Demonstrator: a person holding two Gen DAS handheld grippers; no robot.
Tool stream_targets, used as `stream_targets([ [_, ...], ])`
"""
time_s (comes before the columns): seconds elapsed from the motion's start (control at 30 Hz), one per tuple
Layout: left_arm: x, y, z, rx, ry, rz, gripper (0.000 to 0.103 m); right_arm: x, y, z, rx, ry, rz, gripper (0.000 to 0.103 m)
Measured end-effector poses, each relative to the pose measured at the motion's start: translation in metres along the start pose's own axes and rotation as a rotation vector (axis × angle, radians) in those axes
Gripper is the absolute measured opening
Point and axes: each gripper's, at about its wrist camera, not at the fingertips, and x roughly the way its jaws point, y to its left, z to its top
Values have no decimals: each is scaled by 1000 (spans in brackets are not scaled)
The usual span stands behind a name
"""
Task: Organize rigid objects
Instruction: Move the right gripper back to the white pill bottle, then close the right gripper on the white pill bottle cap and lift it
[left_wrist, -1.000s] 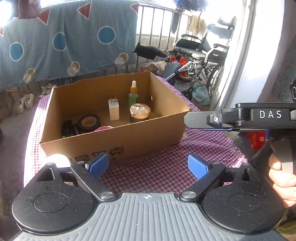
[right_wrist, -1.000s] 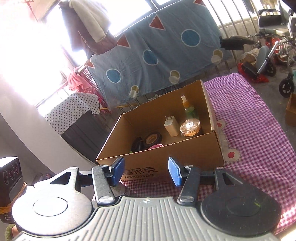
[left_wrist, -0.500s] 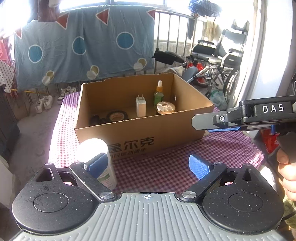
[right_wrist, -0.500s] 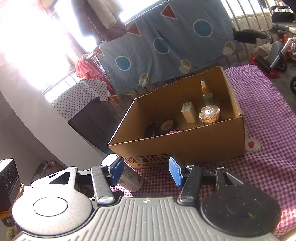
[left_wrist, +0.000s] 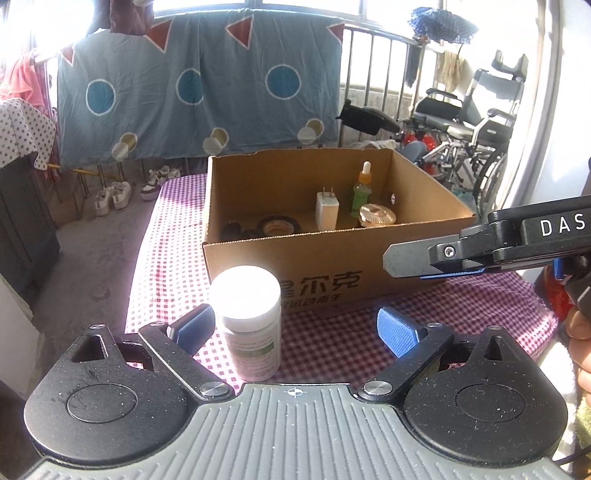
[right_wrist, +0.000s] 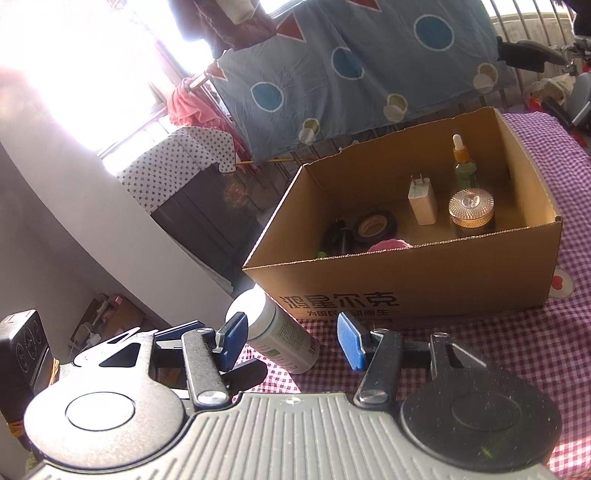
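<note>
white bottle (left_wrist: 251, 317) now between gripper (left_wrist: 295, 328)

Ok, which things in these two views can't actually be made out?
- White bottle: the cap top is washed out by glare in the left wrist view, and the label print is too small in both views.
- Pink item in the cardboard box: the front wall hides most of it in the right wrist view.
- Dark items beside the tape roll: shadowed, identity unclear.
- Right tool: cut off by the left wrist view's edge.

Matt brown cardboard box (left_wrist: 332, 258), smooth white plastic bottle (left_wrist: 251, 321) with paper label, woven checked cloth on table (left_wrist: 173, 236), ribbed blue fingers (left_wrist: 397, 330).
</note>
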Motion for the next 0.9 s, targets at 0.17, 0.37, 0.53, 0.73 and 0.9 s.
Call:
stream_targets([
  [0.17,12,12,-1,-6,16,23,95,20,6,5,-3,33,16,57],
  [0.37,28,23,-2,-8,33,37,94,46,13,9,-6,70,29,57],
  [0.53,38,29,-2,0,39,45,91,64,17,16,-5,74,32,57],
  [0.73,44,34,-1,-10,46,37,82,82,16,19,12,88,37,53],
  [0.9,51,36,0,-18,60,25,70,94,16,19,12,107,36,46],
])
